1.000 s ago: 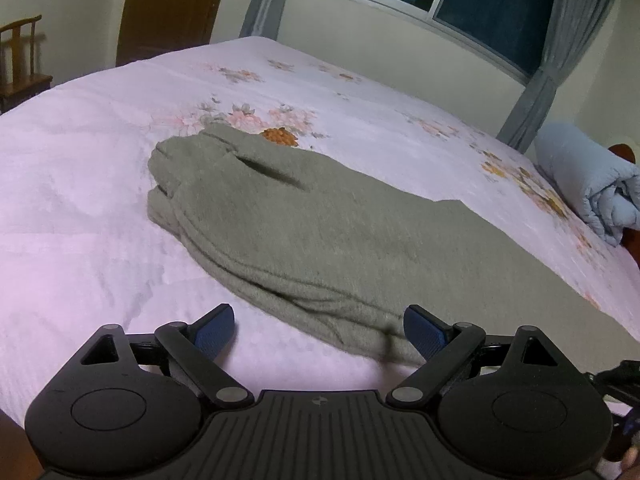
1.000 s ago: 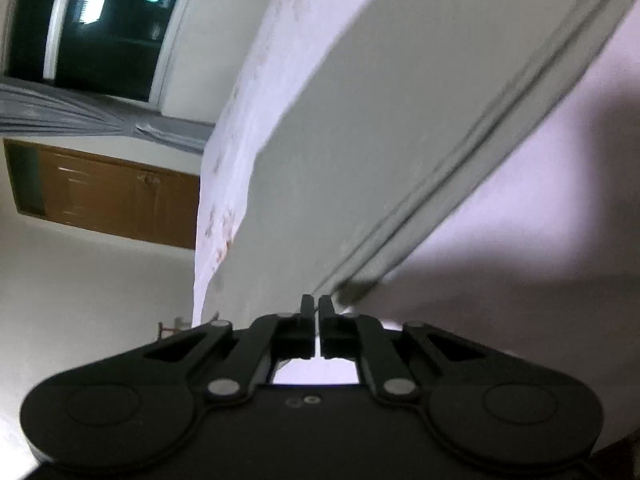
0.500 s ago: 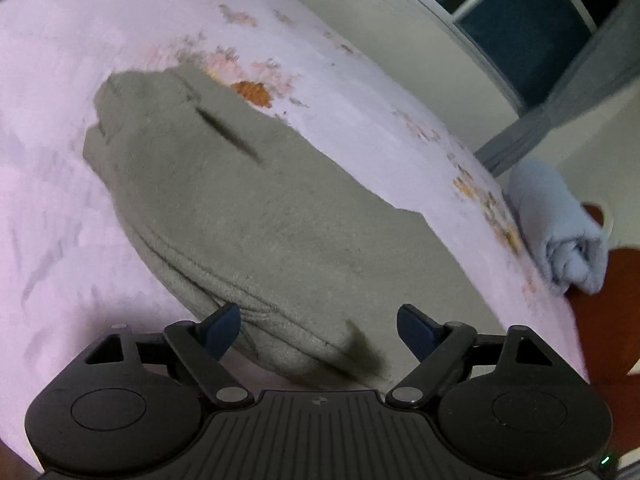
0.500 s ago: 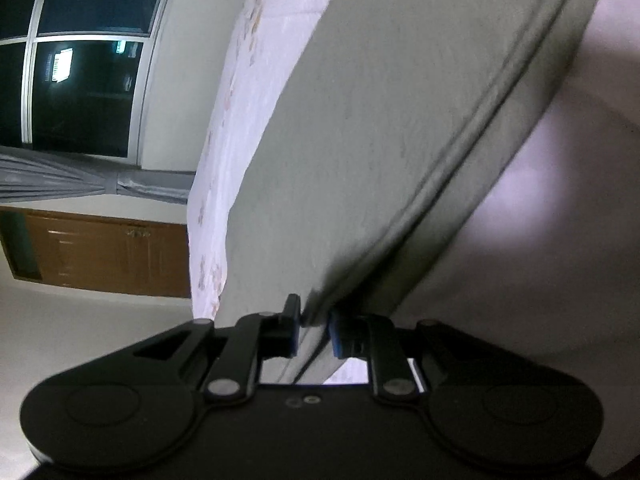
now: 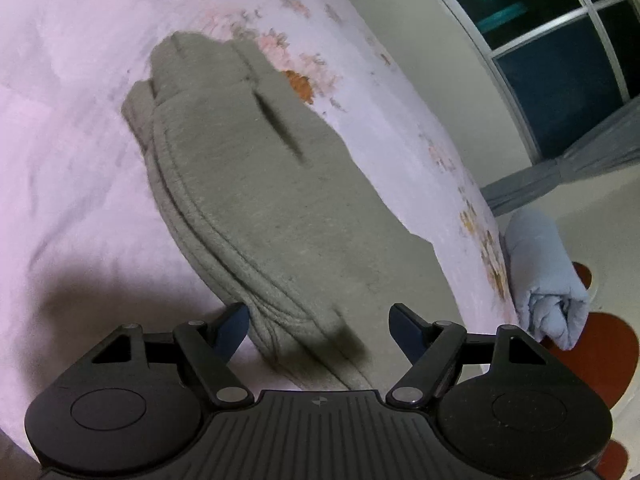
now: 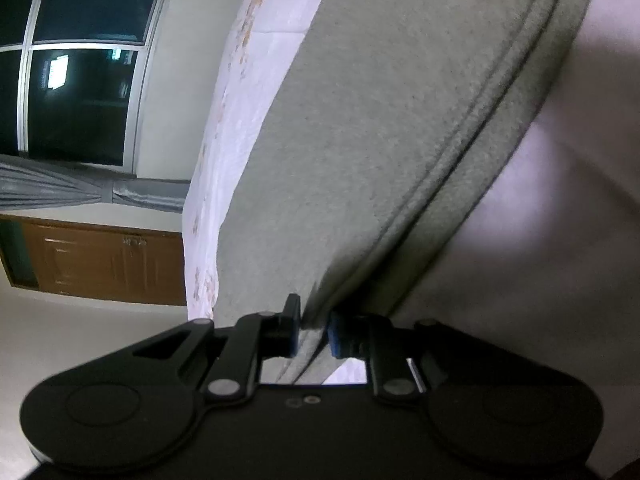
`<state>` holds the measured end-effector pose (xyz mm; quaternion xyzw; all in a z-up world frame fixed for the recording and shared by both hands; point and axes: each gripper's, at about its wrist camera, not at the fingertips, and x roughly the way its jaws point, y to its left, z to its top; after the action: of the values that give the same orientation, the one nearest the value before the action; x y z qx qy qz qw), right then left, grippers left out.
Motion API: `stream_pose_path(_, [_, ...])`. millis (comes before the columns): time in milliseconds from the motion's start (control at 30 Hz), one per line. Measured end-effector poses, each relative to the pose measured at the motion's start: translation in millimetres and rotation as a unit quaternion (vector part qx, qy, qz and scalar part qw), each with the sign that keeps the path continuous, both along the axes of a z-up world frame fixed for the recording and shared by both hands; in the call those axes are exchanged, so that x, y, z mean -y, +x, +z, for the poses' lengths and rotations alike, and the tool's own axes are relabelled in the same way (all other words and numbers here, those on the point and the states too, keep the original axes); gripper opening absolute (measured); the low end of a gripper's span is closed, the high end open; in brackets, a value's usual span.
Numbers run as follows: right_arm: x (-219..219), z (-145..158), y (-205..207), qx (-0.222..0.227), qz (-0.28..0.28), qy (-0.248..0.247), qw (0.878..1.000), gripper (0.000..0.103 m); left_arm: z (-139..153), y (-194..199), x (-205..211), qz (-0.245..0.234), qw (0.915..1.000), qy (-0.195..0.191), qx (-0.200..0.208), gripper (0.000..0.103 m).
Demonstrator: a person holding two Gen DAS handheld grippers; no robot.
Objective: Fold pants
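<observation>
The grey pants (image 5: 260, 184) lay flat on the pink bedsheet (image 5: 68, 128). The left gripper (image 5: 318, 330) was spread wide, straddling their near seamed edge. The right gripper (image 6: 314, 336) clamped that edge (image 6: 400, 224) between its pads.

A big bed with a pale pink flowery cover (image 5: 80, 80) fills the room; a rolled light blue blanket (image 5: 544, 276) lies at its edge; behind it stands a cream wall (image 5: 460, 52) with a dark window (image 5: 560, 40) and grey curtains (image 5: 560, 172); a brown wooden door (image 6: 96, 260) shows in the right view.
</observation>
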<state>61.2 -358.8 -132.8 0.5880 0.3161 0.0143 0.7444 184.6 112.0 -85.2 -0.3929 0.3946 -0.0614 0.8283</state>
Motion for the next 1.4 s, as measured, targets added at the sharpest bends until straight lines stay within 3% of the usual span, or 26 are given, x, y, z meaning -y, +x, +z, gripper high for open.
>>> stream_pose_path(300, [2, -2, 3, 0.002, 0.001, 0.003, 1.0, 0.006, 4, -15, 7, -0.004, 0.9987, -0.049, 0.011, 0.071])
stream_pose_path(600, [2, 0, 3, -0.001, 0.001, 0.002, 1.0, 0.007, -26, 3, 2, 0.029, 0.9931, -0.11, -0.027, 0.071])
stream_pose_path(933, [3, -3, 5, 0.0, -0.002, 0.008, 1.0, 0.008, -34, -8, -3, 0.046, 0.9894, -0.133, -0.036, 0.069])
stream_pose_path(1100, [5, -4, 6, 0.0, 0.003, 0.009, 1.0, 0.008, -39, -4, -1, 0.048, 0.9909, -0.121, -0.033, 0.057])
stream_pose_path(1167, [4, -5, 7, 0.0, 0.001, 0.007, 1.0, 0.008, -41, 3, 1, 0.043, 0.9933, -0.101, -0.038, 0.025])
stream_pose_path(1267, [2, 1, 9, 0.003, 0.01, -0.02, 1.0, 0.0, -34, -3, -1, 0.035, 0.9945, -0.098, -0.016, 0.021])
stream_pose_path(1400, [2, 23, 2, 0.042, 0.021, -0.046, 0.998, 0.0, -17, -19, -2, 0.018, 0.9951, -0.094, 0.024, 0.021])
